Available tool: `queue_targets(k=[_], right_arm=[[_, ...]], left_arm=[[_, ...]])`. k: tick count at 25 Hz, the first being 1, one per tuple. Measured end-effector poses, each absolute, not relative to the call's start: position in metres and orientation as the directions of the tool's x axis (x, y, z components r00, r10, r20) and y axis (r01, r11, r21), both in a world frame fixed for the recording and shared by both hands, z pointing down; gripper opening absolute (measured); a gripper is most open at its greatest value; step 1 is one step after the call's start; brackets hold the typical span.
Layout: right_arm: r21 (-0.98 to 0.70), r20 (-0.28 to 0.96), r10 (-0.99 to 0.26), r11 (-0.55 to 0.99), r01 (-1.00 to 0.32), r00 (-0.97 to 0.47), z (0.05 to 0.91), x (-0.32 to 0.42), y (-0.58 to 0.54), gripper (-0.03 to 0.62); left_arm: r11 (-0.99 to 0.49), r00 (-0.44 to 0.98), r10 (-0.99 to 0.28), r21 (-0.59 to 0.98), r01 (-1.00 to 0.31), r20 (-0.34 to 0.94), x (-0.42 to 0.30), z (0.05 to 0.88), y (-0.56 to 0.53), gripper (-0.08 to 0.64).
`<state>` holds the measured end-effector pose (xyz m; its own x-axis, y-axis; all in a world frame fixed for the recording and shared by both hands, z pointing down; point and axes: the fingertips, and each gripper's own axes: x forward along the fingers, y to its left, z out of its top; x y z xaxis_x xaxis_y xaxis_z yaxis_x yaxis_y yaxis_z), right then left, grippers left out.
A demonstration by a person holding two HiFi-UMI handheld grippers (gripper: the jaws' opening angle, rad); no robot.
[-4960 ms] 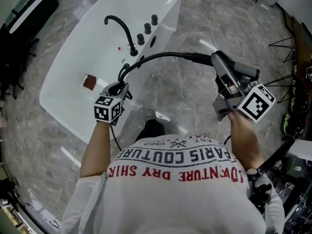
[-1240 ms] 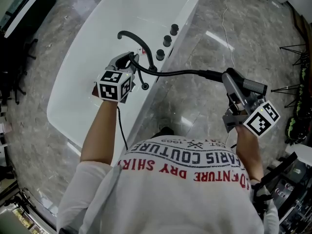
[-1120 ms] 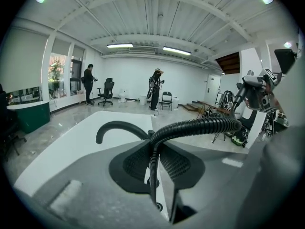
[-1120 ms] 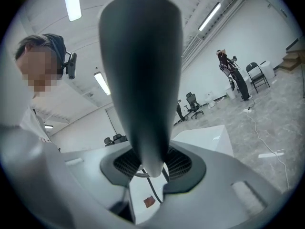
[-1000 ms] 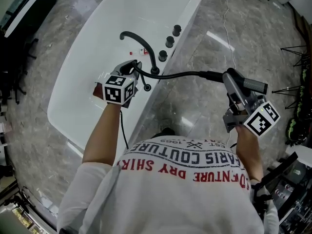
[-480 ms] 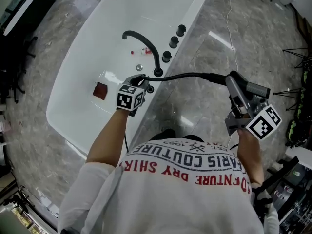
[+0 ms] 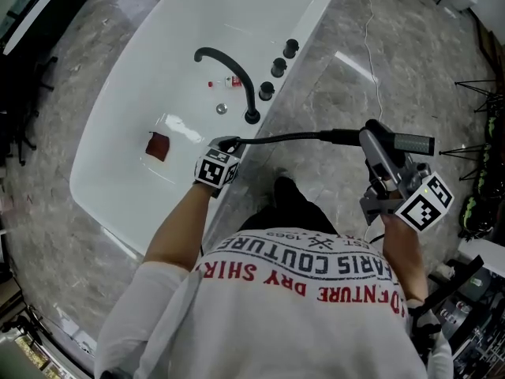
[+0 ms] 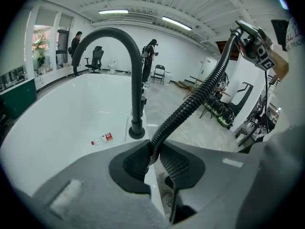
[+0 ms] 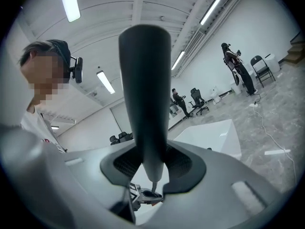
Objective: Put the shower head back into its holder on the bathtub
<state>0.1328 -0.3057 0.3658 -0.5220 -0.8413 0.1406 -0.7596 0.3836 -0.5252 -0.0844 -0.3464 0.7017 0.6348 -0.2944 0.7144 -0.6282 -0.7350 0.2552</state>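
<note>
**Left gripper lowered to the tub's edge, hose in its jaws**

Since a second ago the left gripper (image 7: 227,147) has come down from beside the arch of the curved black faucet (image 7: 230,68) to the near rim of the long white bathtub (image 7: 142,61). It has drawn the black ribbed hose (image 7: 288,137) down with it. The right gripper (image 7: 377,163) has hardly shifted.

The left forearm is bare and stretched forward, with its gripper tilted downward at the rim, just on the near side of the faucet's base. In the left gripper view the jaws (image 8: 155,157) are pinched together on the hose (image 8: 190,108). From there the hose climbs away to the upper right, towards the other hand. Beyond the pads stand the faucet (image 8: 136,80) and, on the tub floor, a small clear bottle with a red label (image 8: 101,139).

The right arm is held out to the side over the grey marble floor (image 7: 331,85), with its gripper about level. Its jaws (image 9: 152,168) are clamped on the dark grey, stick-shaped shower head (image 9: 145,94), which rises straight out between the pads. In the head view the shower head (image 7: 374,142) is well apart from the tub, and the hose spans the gap between the two grippers. I cannot make out the holder on the rim.

Three round black knobs (image 7: 279,65) sit along the rim past the faucet.
</note>
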Motion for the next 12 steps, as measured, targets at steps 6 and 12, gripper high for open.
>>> queue_targets(k=[6,12], right_arm=[[-0.551,0.091,-0.804,0.450,-0.703,-0.587,0.354,0.127,-0.307,0.132],[-0.567,0.048,-0.772,0.501,-0.654,-0.634,0.347,0.112,-0.328,0.132]], left_arm=[[-0.737,0.633,-0.275,0.264,-0.622,0.723,-0.076,0.710,-0.333,0.072],[-0.704,0.606,-0.287,0.266,-0.659,0.742,-0.084,0.719,-0.324,0.107]])
